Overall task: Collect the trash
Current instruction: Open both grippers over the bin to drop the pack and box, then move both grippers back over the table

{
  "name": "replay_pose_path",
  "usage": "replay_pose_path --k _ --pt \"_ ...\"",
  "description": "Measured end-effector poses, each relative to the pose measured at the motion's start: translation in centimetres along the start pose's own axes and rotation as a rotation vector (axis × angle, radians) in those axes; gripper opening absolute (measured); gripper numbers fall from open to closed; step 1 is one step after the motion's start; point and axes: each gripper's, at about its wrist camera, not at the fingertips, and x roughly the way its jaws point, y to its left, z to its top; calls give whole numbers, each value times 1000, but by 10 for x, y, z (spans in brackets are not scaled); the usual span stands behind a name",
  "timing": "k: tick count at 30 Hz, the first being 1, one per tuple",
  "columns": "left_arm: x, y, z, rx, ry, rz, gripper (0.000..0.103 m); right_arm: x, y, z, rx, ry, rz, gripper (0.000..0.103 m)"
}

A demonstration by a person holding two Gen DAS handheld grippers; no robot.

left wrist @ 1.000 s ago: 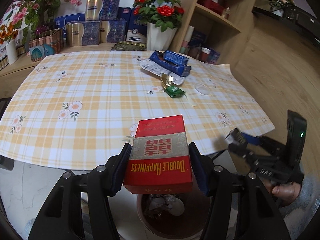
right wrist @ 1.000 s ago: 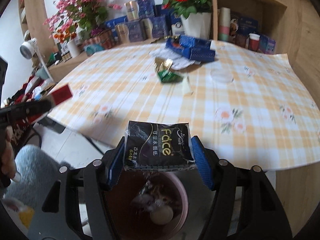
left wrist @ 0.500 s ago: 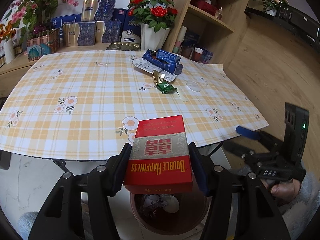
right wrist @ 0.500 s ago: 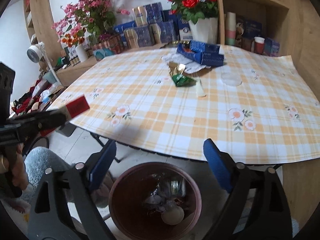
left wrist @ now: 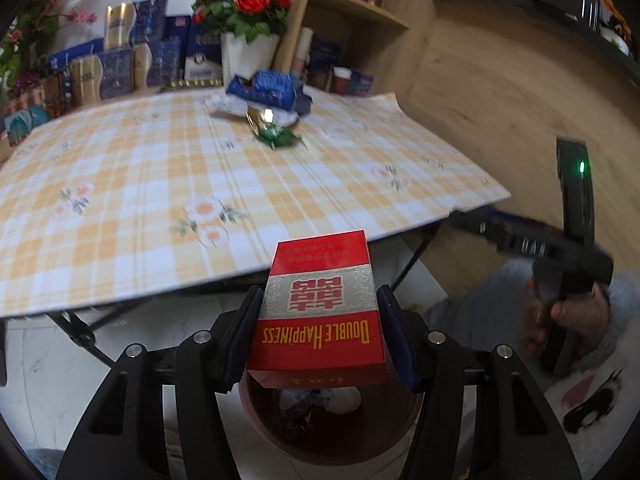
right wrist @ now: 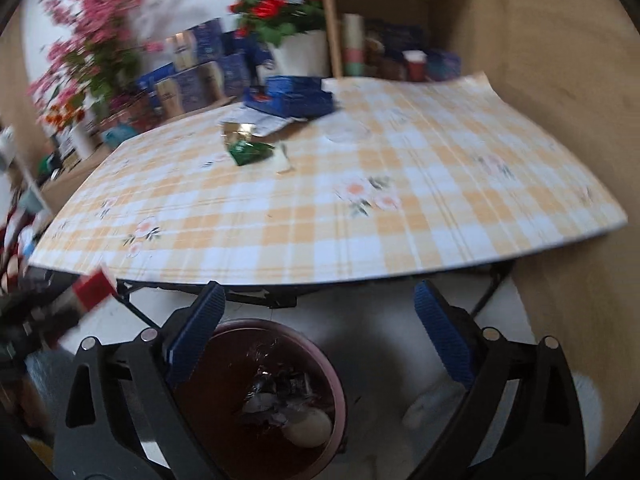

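Observation:
My left gripper (left wrist: 320, 332) is shut on a red "Double Happiness" cigarette box (left wrist: 320, 308) and holds it just above the brown trash bin (left wrist: 332, 432), in front of the table edge. My right gripper (right wrist: 316, 344) is open and empty, above and a little right of the same bin (right wrist: 260, 396), which holds crumpled trash. On the checked tablecloth (right wrist: 320, 200) lie a green wrapper (right wrist: 250, 151), a gold wrapper (right wrist: 236, 130), a small white scrap (right wrist: 284, 162) and a blue box (right wrist: 292, 94). The green wrapper also shows in the left wrist view (left wrist: 276, 136).
A white pot of red roses (left wrist: 244, 28), blue and gold boxes (left wrist: 120, 60) and pink flowers (right wrist: 92, 40) stand behind the table. A wooden shelf (left wrist: 360, 20) is at the back right. The table's black folding legs (right wrist: 484, 292) stand near the bin. My right gripper also shows at the right of the left wrist view (left wrist: 520, 240).
My right gripper opened and dropped the black Face tissue pack into the bin. Both grippers pulled back from the table; the left still holds the red box over the bin.

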Motion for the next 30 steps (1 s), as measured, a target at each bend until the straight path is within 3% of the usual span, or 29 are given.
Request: replay_pose_path --k 4,12,14,16,18,30 --pt "22 -6 -12 26 77 -24 57 1 2 -1 0 -12 -18 94" --pt "38 -20 -19 86 132 -73 57 7 8 -5 -16 18 -7 95" --pt "37 -21 -18 85 133 -81 65 8 7 -5 -13 22 -10 96" --pt "35 -22 -18 86 115 -73 83 8 7 -5 -7 25 -9 96" --pt "30 -22 -17 78 89 -58 89 8 7 -4 -7 25 -7 97" --pt "23 2 -10 -22 51 75 97 10 14 -5 -40 26 -17 97"
